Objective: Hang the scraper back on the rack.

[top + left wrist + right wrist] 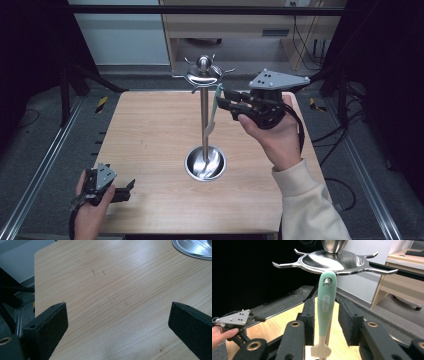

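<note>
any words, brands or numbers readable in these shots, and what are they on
Utensil's green handle, hanging from the metal rack: raised lettering runs along it, between the right gripper's open jaws, too blurred to read.
Table, rack base, left gripper: no text visible.

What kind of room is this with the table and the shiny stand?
Probably a lab or workshop set up for recording. A bare wooden table sits inside a dark metal frame, cables trail on the floor, and office-style wooden furniture stands behind.
</note>
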A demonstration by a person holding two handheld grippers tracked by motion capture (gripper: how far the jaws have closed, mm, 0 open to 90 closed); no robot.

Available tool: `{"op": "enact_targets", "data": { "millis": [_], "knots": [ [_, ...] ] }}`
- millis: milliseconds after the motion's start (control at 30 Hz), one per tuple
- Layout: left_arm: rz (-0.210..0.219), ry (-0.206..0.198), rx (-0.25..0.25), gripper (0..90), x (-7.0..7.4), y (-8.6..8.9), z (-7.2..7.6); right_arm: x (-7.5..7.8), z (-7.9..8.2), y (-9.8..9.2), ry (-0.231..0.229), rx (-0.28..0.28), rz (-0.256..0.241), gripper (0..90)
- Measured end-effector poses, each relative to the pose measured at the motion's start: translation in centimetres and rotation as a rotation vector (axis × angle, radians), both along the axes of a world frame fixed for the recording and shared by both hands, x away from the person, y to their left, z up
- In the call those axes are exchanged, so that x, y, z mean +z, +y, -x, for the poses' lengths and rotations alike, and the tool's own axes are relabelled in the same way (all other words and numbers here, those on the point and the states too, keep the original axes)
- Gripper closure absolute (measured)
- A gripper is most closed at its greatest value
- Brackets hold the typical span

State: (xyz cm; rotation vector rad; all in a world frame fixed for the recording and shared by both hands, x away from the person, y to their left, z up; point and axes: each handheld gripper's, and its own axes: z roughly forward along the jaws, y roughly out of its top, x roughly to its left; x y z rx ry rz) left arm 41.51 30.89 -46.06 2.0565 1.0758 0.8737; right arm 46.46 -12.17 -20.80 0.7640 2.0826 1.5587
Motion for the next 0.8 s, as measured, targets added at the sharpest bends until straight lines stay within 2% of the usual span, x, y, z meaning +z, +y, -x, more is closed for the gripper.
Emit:
{"op": "enact_targets", "data": {
  "millis": [233,400,467,600,800],
  "knots": [
    [0.0,-0.001,0.002,2.3,0.0,0.0,0.0,-0.2,0.3,-1.3,-0.008,-0.055,0.0,45.1],
    [-0.005,0.001,-0.002,2.3,-0.1,-0.1,0.0,-1.0,0.7,-2.9,-0.057,-0.154,-0.005,27.7],
    [-0.005,0.002,-0.002,2.3,-0.1,-0.2,0.0,-1.5,0.8,-3.5,-0.063,-0.191,0.003,22.6],
    [-0.005,0.002,-0.001,2.3,-0.1,-0.1,0.0,-2.4,1.3,-4.5,-0.079,-0.253,0.015,14.6],
    [-0.003,0.005,-0.001,2.2,-0.2,-0.1,0.0,-3.8,2.3,-5.5,-0.093,-0.286,0.026,9.0]
  ]
}}
